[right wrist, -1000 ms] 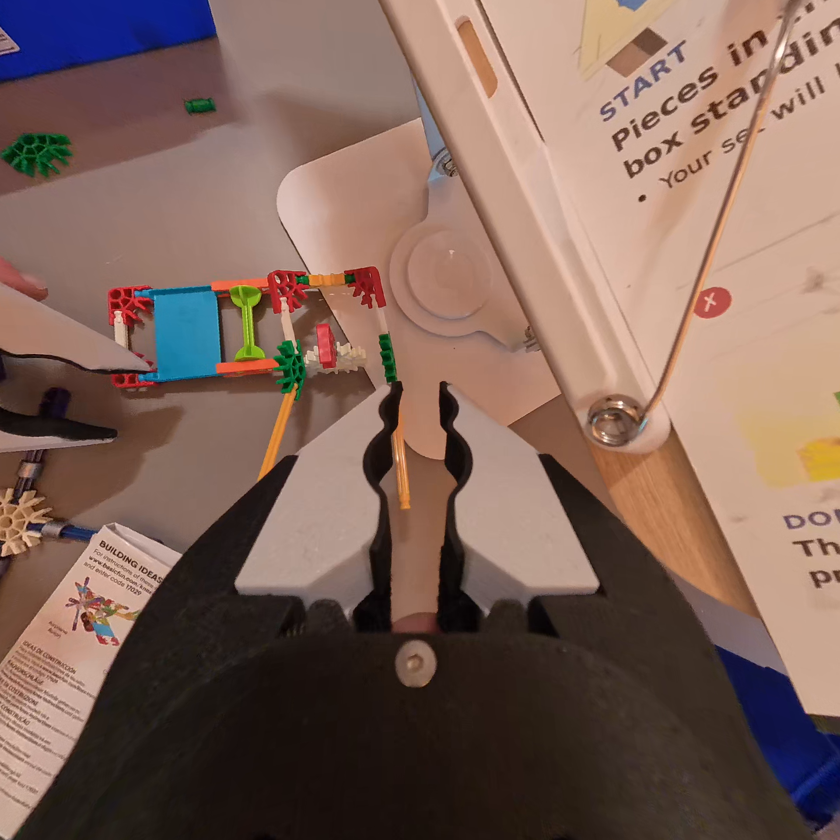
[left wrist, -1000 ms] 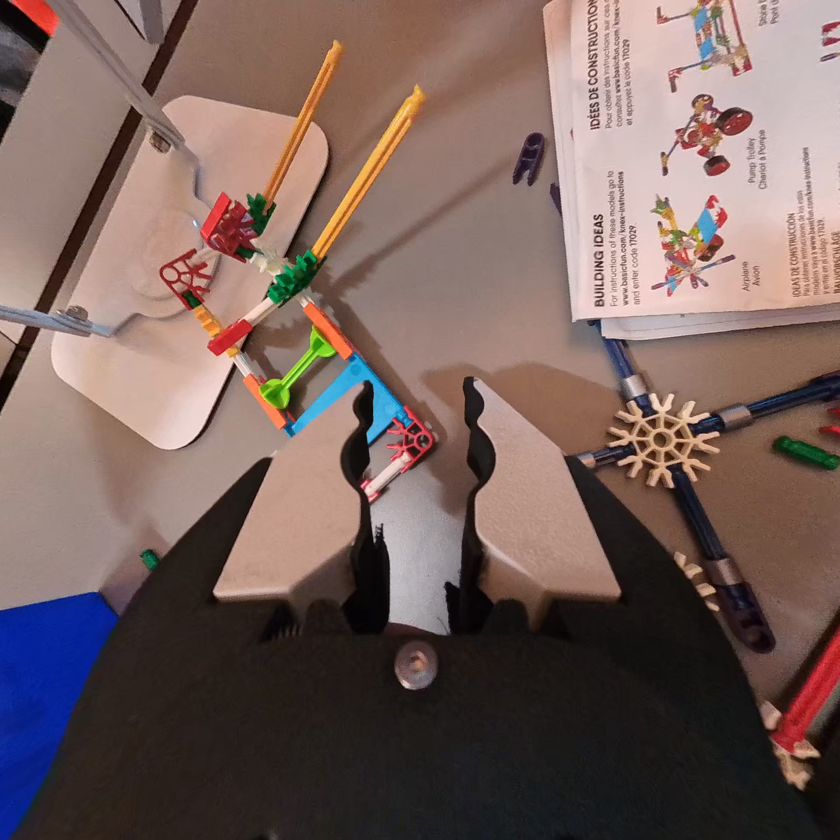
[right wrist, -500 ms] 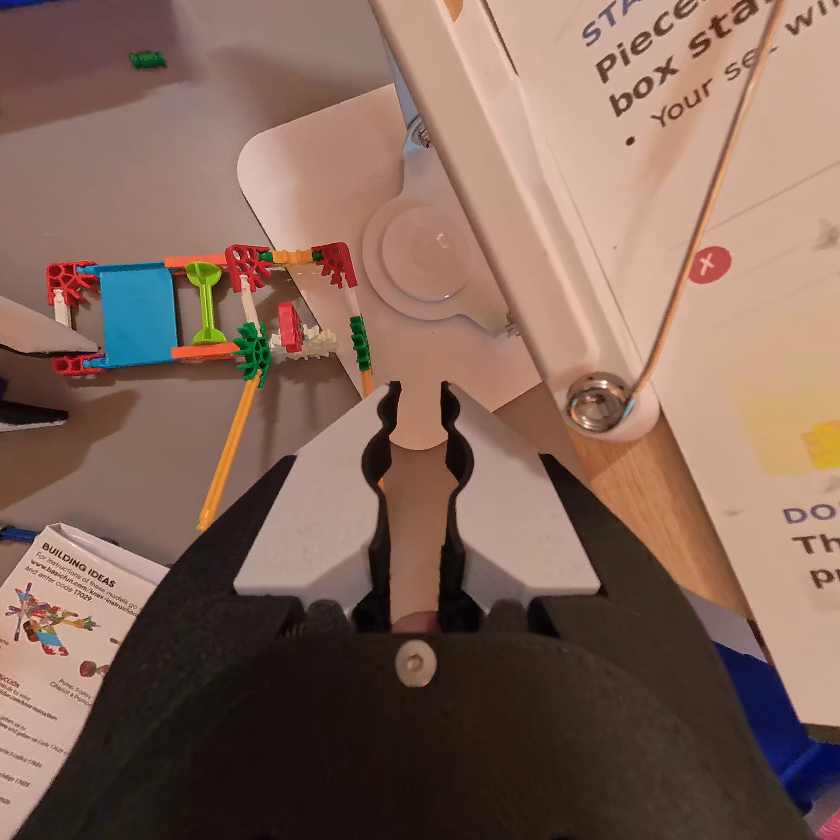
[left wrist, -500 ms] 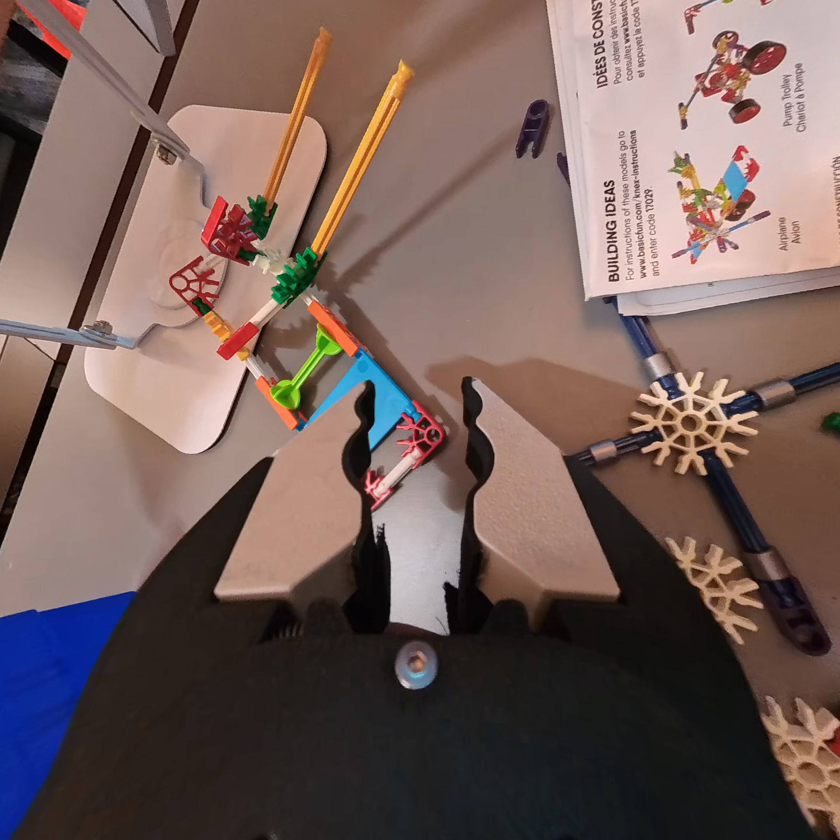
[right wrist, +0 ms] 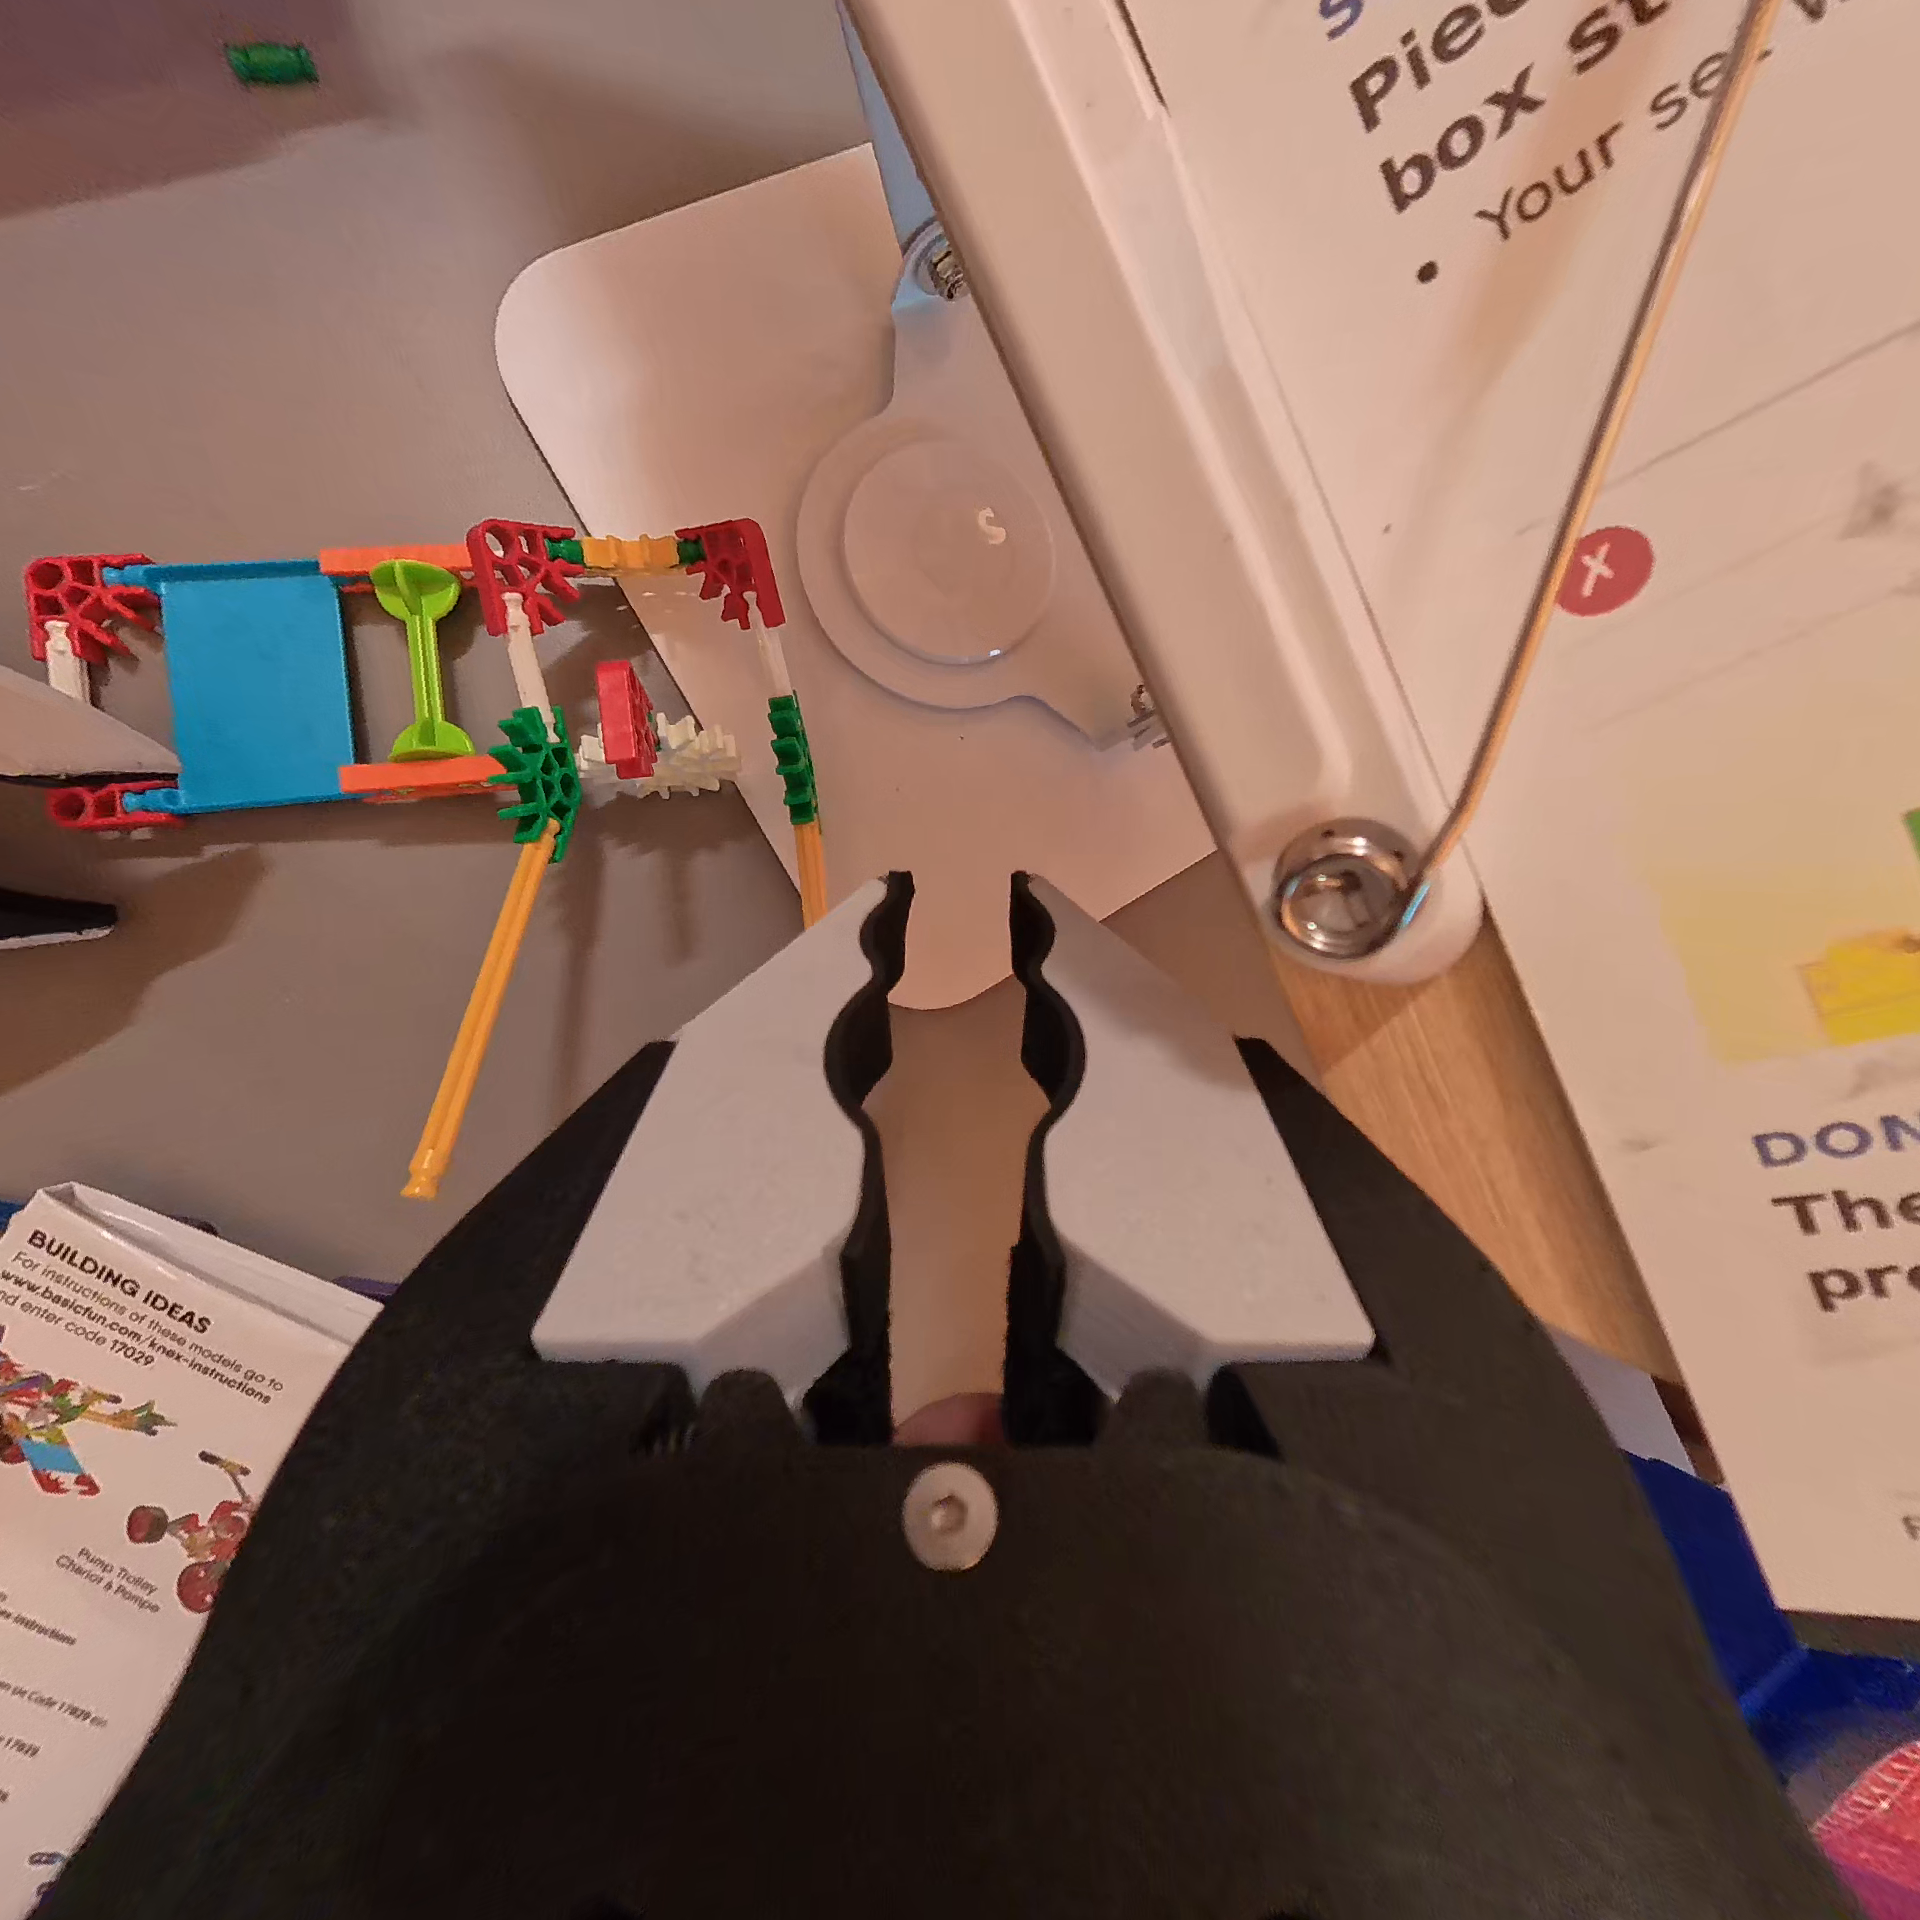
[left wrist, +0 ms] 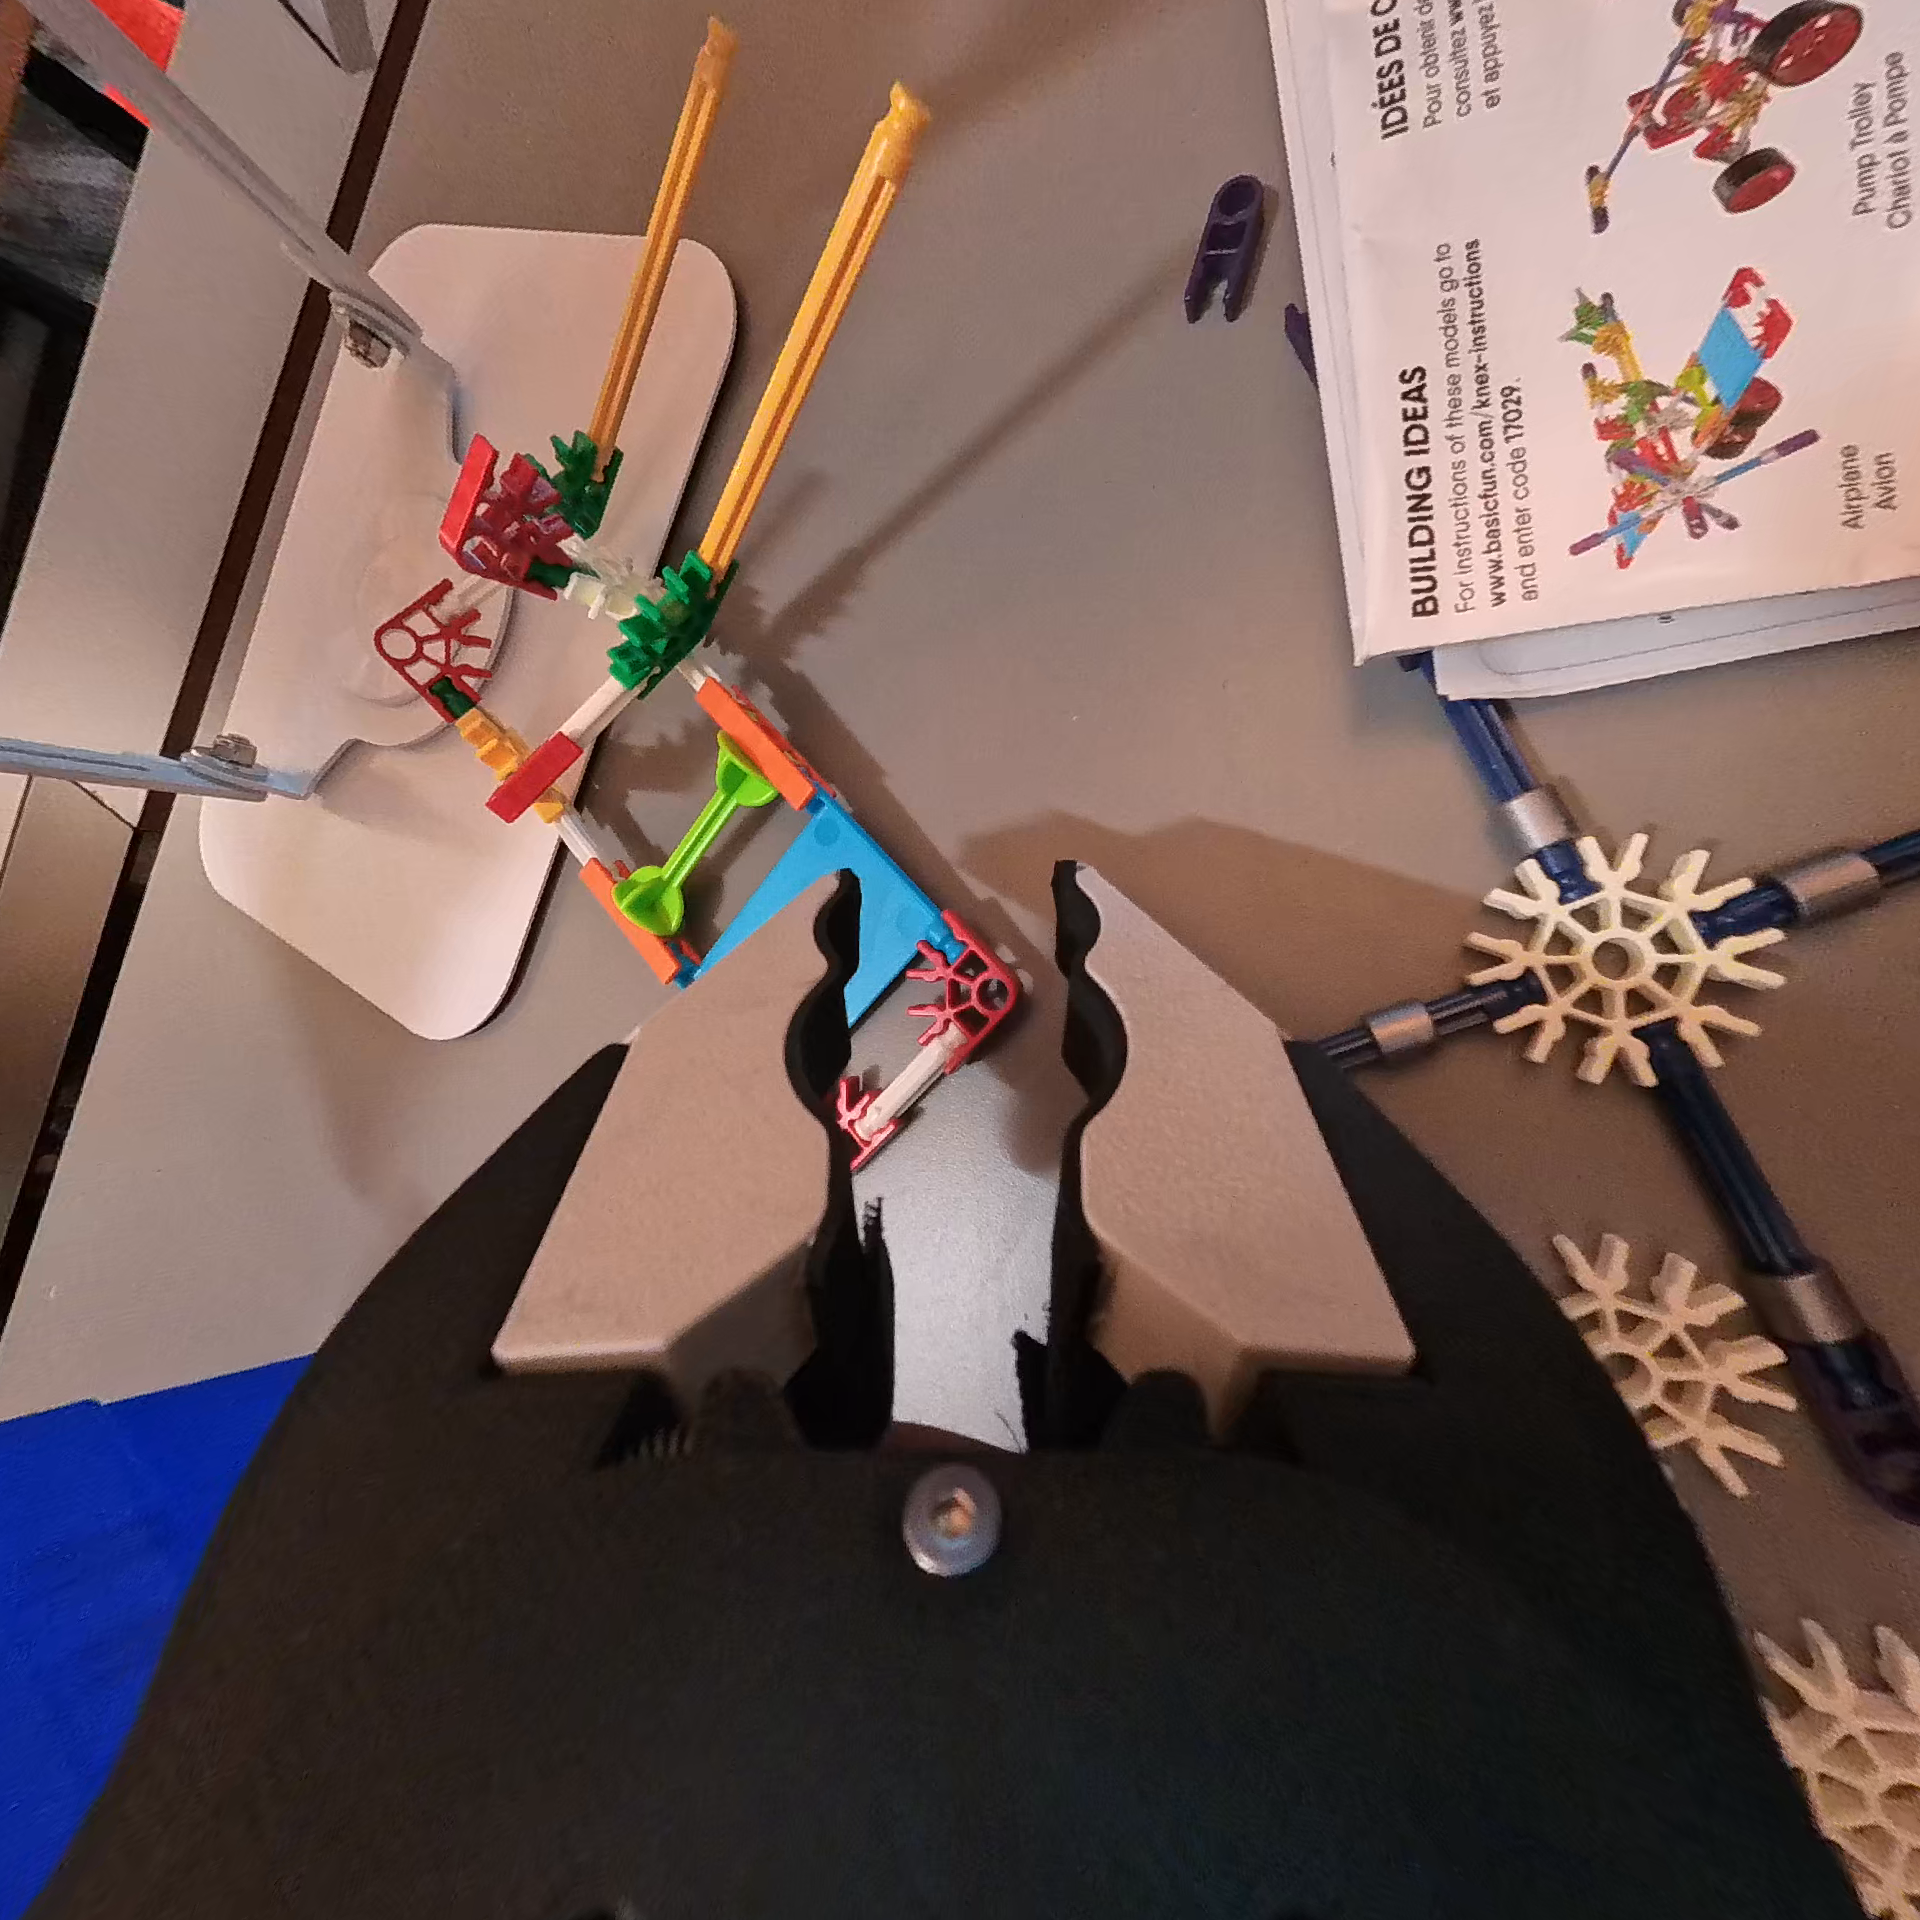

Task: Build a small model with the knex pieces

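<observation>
A small toy model of rods and connectors lies on the grey table, with a blue panel [left wrist: 821, 842], red corner connectors and two long yellow rods [left wrist: 800, 332]. My left gripper [left wrist: 954, 883] is open, and one red corner connector [left wrist: 971, 992] lies between its jaws. In the right wrist view the model [right wrist: 255, 691] lies to the left, with the left gripper's finger [right wrist: 62, 727] at its end. My right gripper [right wrist: 961, 883] is open and empty over the white stand base [right wrist: 727, 343]. One yellow rod [right wrist: 808, 857] runs just left of its left finger.
An instruction booklet [left wrist: 1662, 364] lies at the right, also seen in the right wrist view [right wrist: 125, 1455]. Cream snowflake connectors on dark blue rods [left wrist: 1616, 961] and a purple connector [left wrist: 1226, 244] lie nearby. A white sign board [right wrist: 1558, 520] stands on the base. A blue bin [left wrist: 104, 1558] is at lower left. Left tips to right tips: about 20 centimetres.
The yellow rod that lay between my right gripper's jaws a second ago is now outside, left of its left finger. My left gripper shifted slightly and stays open around the red corner.
</observation>
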A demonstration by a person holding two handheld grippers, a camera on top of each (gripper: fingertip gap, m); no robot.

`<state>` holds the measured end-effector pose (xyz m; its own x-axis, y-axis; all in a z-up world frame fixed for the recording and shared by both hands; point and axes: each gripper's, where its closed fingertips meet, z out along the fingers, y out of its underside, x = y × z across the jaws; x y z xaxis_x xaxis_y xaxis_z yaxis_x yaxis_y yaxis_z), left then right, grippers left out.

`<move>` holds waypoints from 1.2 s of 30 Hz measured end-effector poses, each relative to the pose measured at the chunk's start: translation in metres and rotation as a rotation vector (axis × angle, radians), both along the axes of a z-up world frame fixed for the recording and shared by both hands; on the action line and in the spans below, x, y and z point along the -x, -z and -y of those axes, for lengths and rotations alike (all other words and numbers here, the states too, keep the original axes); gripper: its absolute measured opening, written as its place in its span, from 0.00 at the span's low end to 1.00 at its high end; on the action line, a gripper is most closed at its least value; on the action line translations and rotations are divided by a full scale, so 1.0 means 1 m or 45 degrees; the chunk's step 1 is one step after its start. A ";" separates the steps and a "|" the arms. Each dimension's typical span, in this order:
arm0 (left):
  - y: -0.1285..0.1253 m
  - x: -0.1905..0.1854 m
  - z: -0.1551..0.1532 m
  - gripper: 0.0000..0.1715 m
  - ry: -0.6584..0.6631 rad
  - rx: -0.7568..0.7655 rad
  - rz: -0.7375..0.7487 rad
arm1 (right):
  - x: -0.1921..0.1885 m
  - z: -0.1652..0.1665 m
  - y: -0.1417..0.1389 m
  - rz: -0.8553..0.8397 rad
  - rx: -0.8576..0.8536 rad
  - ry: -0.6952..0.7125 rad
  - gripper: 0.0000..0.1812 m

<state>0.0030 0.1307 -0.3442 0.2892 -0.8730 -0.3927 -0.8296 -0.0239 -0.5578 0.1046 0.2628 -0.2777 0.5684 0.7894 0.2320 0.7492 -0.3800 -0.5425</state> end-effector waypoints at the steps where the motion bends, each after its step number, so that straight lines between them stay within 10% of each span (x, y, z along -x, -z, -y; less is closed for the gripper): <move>1: 0.001 0.000 0.000 0.21 0.000 0.000 -0.004 | 0.000 0.000 0.000 0.003 0.000 0.000 0.10; 23: -0.015 0.003 -0.005 0.21 -0.018 -0.068 0.002 | 0.000 -0.001 -0.001 0.034 -0.027 -0.017 0.10; 36: -0.136 0.046 0.010 0.15 -0.089 -0.296 0.216 | -0.001 0.003 -0.012 0.034 -0.067 -0.021 0.10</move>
<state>-0.0434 0.1210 -0.2081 0.4239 -0.7410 -0.5208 -0.7247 0.0674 -0.6858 0.1053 0.2596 -0.2660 0.5481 0.7851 0.2885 0.7699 -0.3387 -0.5409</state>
